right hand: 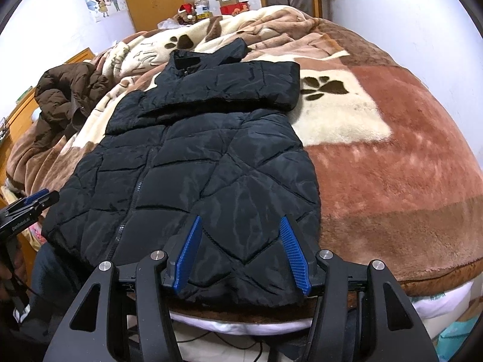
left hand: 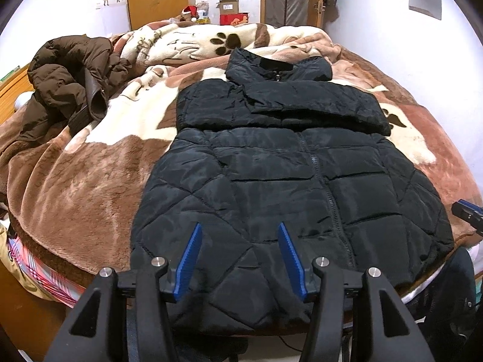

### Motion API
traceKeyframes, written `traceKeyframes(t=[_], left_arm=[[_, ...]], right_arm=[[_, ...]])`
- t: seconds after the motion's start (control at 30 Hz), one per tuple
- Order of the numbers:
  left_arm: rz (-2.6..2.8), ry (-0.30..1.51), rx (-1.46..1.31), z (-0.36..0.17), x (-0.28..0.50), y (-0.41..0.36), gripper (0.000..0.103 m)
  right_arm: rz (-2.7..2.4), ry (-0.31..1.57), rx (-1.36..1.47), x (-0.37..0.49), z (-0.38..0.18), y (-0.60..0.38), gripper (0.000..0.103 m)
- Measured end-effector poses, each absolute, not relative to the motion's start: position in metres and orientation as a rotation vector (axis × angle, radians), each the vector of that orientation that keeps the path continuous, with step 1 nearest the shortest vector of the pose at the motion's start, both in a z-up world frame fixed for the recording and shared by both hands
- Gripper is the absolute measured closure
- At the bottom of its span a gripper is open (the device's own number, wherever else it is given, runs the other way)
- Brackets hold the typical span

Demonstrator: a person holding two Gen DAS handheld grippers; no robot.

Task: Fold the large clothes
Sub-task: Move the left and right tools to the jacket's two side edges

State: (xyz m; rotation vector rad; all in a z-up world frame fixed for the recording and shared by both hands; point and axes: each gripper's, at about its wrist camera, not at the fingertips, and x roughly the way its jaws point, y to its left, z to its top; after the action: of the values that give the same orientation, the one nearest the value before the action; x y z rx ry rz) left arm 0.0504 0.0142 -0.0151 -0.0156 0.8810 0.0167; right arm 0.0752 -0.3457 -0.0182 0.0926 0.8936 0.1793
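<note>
A black quilted puffer jacket (left hand: 286,175) lies front up on the bed, zipper closed, hem toward me, both sleeves folded across its chest. It also shows in the right wrist view (right hand: 187,163). My left gripper (left hand: 240,229) is open and empty, just above the jacket's lower left hem. My right gripper (right hand: 241,221) is open and empty, just above the lower right hem. The left gripper's tip shows at the left edge of the right wrist view (right hand: 36,200); the right gripper's tip shows at the right edge of the left wrist view (left hand: 468,211).
A crumpled brown jacket (left hand: 66,84) lies at the bed's far left. A brown and cream paw-print blanket (right hand: 392,157) covers the bed. Boxes and a Santa hat (left hand: 190,10) stand beyond the headboard. The bed's front edge (right hand: 241,313) is right below the grippers.
</note>
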Motion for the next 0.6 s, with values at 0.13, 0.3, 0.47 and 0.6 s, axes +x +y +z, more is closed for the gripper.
traceKeyframes(t=[0.13,0.3,0.47,0.6], left_arm=[[0.040,0.887,-0.017,-0.020,0.057,0.032,0.042],[0.095,0.915,-0.019,-0.030,0.067,0.068,0.040],[0.123,0.965,-0.044,-0.046,0.076,0.096,0.037],[0.114,1.024,-0.076,-0.065,0.081,0.106,0.035]], right_arm=[[0.147,0.904,0.103,0.082,-0.023,-0.360,0.048],[0.083,0.944,0.159,0.093,-0.036,-0.390,0.044],[0.075,1.020,0.247,0.098,-0.058,-0.412,0.039],[0.123,1.076,0.283,0.100,-0.075,-0.407,0.039]])
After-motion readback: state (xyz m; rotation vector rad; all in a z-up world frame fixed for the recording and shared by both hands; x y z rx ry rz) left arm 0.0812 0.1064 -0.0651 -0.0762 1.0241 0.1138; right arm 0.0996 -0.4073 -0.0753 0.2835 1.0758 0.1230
